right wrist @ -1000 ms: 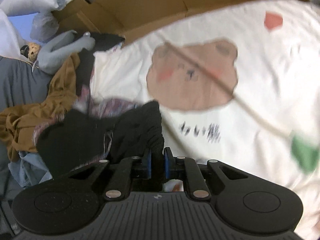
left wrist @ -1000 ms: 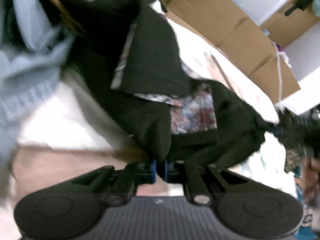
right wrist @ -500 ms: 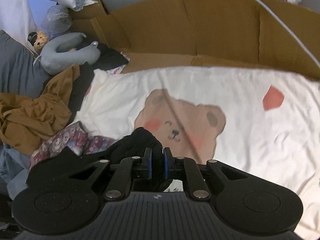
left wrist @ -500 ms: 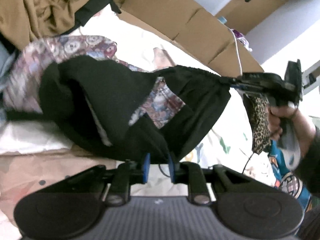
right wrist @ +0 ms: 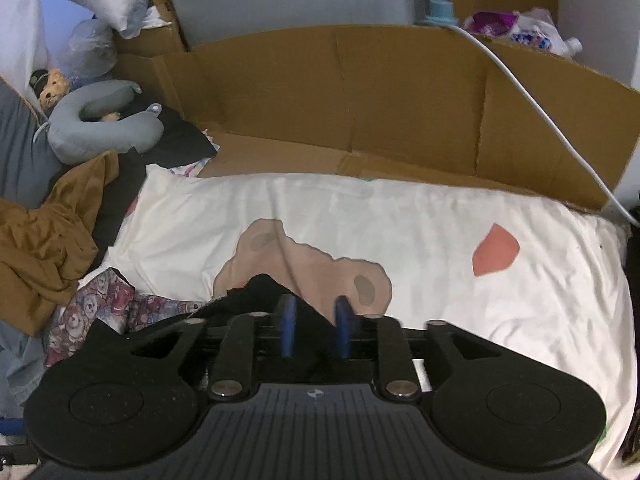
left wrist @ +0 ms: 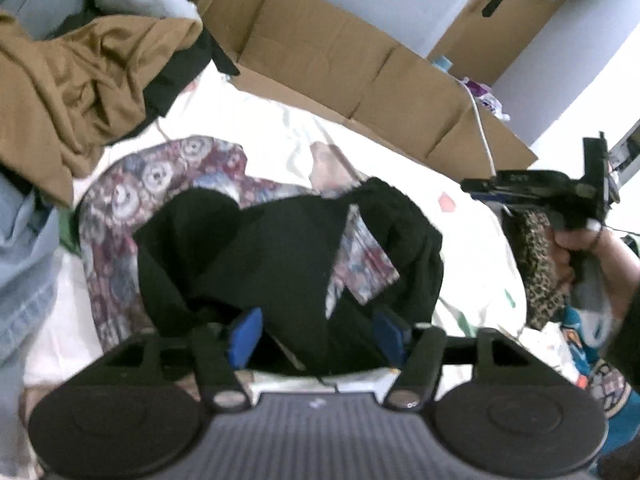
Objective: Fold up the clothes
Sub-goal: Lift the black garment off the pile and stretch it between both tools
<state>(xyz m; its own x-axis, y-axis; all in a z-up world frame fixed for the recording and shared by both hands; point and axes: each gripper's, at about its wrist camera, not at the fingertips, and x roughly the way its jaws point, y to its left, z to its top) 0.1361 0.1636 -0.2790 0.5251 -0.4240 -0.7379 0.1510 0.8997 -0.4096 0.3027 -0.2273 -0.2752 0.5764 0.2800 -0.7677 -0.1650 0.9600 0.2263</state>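
Both grippers' jaws are opening: the black garment point(left wrist: 288, 248) lies crumpled on the bed point(right wrist: 460, 220), just beyond the left gripper point(left wrist: 318, 334), loose between its pads; the right gripper point(right wrist: 314, 326) hovers at its right edge.

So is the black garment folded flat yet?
No. The black garment lies bunched on the bed, its patterned lining showing through twisted layers, no clean edges.

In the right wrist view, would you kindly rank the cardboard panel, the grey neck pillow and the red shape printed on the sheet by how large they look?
1. cardboard panel, by far the largest.
2. grey neck pillow.
3. red shape, the smallest, though it lies nearer the camera, so the gap between it and the pillow is unsure.
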